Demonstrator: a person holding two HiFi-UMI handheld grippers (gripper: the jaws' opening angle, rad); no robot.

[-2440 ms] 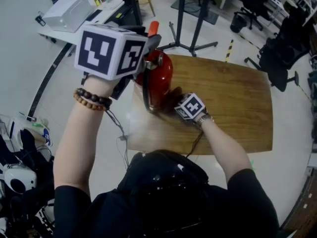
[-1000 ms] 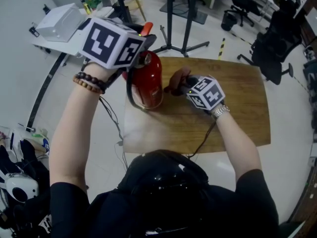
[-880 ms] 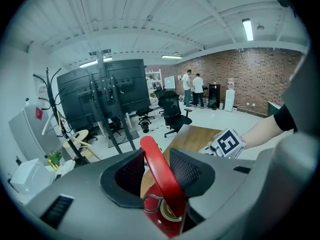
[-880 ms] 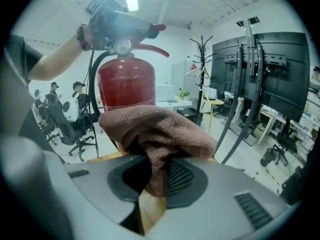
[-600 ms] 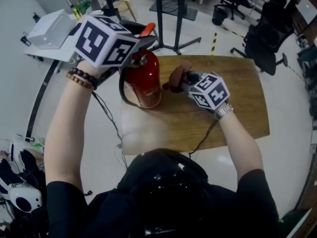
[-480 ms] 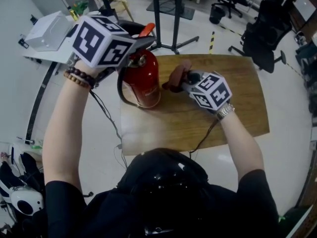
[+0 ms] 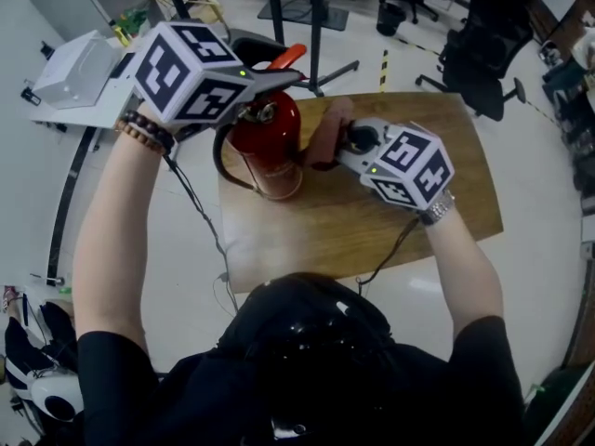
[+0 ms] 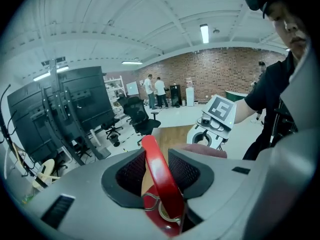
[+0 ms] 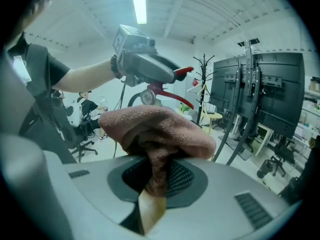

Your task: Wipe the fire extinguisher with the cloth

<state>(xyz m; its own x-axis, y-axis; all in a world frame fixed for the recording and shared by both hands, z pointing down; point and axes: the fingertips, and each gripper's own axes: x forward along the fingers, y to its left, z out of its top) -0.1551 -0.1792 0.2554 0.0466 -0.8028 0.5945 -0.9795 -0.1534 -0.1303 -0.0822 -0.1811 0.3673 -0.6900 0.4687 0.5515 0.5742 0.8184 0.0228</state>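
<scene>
**Right gripper** (image 9: pixel 157 176): jaws closed on a pinkish-brown cloth (image 9: pixel 160 129). They pinch it at a lower fold, and the rest bunches in a soft mound above and ahead of them. The cloth is held up off the desk (image 7: pixel 418 240).

**Left gripper** (image 8: pixel 157 171): jaws have just been closing and now grip the red lever on top of the fire extinguisher (image 7: pixel 270 151). The lever runs up between the two pads.

**Fire extinguisher:** red cylinder standing on the desk, directly under the left jaws. It is just ahead and to the left of the right jaws. The cloth is close against its upper body, but contact cannot be confirmed.

**Hose** (image 7: pixel 221 161): black, looping down the extinguisher on the side away from the right jaws.

**Gauge** (image 9: pixel 148 98): small round dial below the lever, seen past the cloth from the right jaws.

**Desk:** bare wooden top under both pairs of jaws.

**Beyond the jaws:**
- Black stand (image 7: pixel 311 26) on the pale floor, past the desk's far edge.
- Black office chairs (image 7: pixel 474 54), further off to the right.
- White box (image 7: pixel 79 68), well left of the left jaws.
</scene>
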